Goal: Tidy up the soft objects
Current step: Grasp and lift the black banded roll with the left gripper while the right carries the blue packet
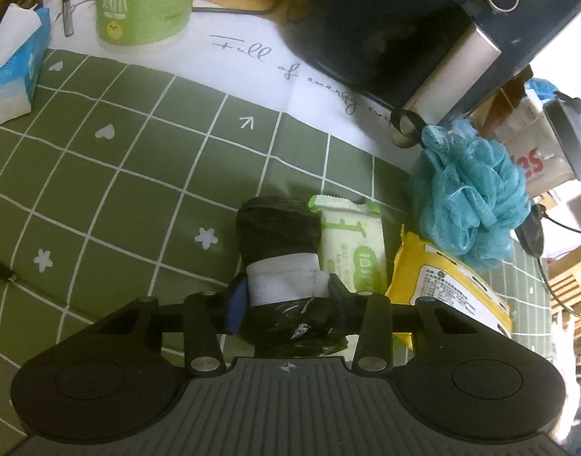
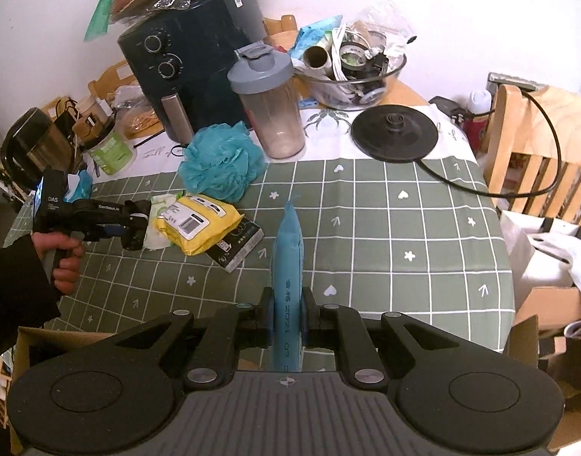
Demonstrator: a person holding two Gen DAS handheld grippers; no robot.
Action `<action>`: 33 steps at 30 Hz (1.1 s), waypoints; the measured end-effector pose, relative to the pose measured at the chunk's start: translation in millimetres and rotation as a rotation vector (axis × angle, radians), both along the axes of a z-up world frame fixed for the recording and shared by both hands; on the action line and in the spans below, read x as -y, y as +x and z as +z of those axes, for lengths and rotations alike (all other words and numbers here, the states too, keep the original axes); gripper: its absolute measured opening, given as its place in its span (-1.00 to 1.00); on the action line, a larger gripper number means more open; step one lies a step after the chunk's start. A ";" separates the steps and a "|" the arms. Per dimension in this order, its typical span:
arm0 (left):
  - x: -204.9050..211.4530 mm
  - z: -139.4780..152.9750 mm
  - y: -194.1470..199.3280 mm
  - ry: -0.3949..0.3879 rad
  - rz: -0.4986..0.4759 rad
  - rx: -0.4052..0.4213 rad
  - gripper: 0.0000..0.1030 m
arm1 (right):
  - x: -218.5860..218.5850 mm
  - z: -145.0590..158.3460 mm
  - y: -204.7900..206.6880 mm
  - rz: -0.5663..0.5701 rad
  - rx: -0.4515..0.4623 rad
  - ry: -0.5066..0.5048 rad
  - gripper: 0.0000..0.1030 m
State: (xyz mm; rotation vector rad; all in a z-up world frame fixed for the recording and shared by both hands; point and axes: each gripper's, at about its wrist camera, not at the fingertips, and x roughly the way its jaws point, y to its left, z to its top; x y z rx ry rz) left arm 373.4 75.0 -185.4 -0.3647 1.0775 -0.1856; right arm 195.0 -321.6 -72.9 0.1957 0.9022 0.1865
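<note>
My left gripper (image 1: pixel 286 290) clamps a black plastic-bag roll with a white band (image 1: pixel 279 250); my right gripper (image 2: pixel 286 313) pinches a flat blue pouch (image 2: pixel 288 250). A clear glass bowl (image 2: pixel 396 66) at the table's far edge holds tape and cables.

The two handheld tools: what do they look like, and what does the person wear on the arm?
Each tool is matte black plastic with a ribbed grey top, round side housings, silver pivot screws and blue pads. The left tool has white lettering on its body and a pistol handle. The sleeve is black.
</note>
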 end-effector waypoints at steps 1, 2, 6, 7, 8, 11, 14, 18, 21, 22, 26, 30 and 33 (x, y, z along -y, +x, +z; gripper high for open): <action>-0.8 2.6 -0.9 -0.001 -0.001 0.006 -0.19 | 0.6 0.0 -0.4 -0.001 -0.002 0.008 -0.70; -0.9 5.8 -3.0 -0.003 -0.002 0.013 -0.20 | 0.7 0.5 -0.3 -0.001 -0.003 0.013 -0.70; -3.3 25.8 -16.4 -0.032 -0.004 0.051 -0.20 | 2.7 4.8 0.1 0.002 0.003 0.021 -0.70; -3.5 30.9 -19.9 -0.032 -0.006 0.063 -0.20 | 3.4 6.3 0.1 0.003 0.005 0.022 -0.70; -3.7 36.0 -23.4 -0.028 -0.005 0.073 -0.20 | 4.0 7.7 -0.1 0.004 0.008 0.023 -0.70; -5.2 52.6 -37.8 -0.012 0.007 0.105 -0.20 | 5.9 11.8 -0.4 0.011 0.017 0.025 -0.70; -5.5 68.1 -51.8 0.025 0.024 0.122 -0.20 | 7.8 17.9 -1.2 0.019 0.027 0.033 -0.70; -4.4 87.0 -69.4 0.074 0.043 0.141 -0.20 | 10.8 27.5 -3.9 0.023 0.052 0.037 -0.70; -1.9 100.6 -84.1 0.097 0.050 0.157 -0.20 | 9.9 35.0 -8.1 0.037 0.072 0.036 -0.70; -1.0 105.9 -89.8 0.106 0.052 0.165 -0.20 | 8.9 37.6 -10.0 0.045 0.080 0.037 -0.70; 5.1 123.7 -111.0 0.140 0.046 0.197 -0.20 | 6.2 47.8 -18.3 0.069 0.108 0.048 -0.70; 12.5 138.8 -132.1 0.163 0.036 0.222 -0.20 | 5.6 58.0 -28.3 0.086 0.135 0.073 -0.70; 17.5 150.4 -148.9 0.186 0.029 0.233 -0.20 | 4.5 65.4 -35.8 0.105 0.154 0.088 -0.70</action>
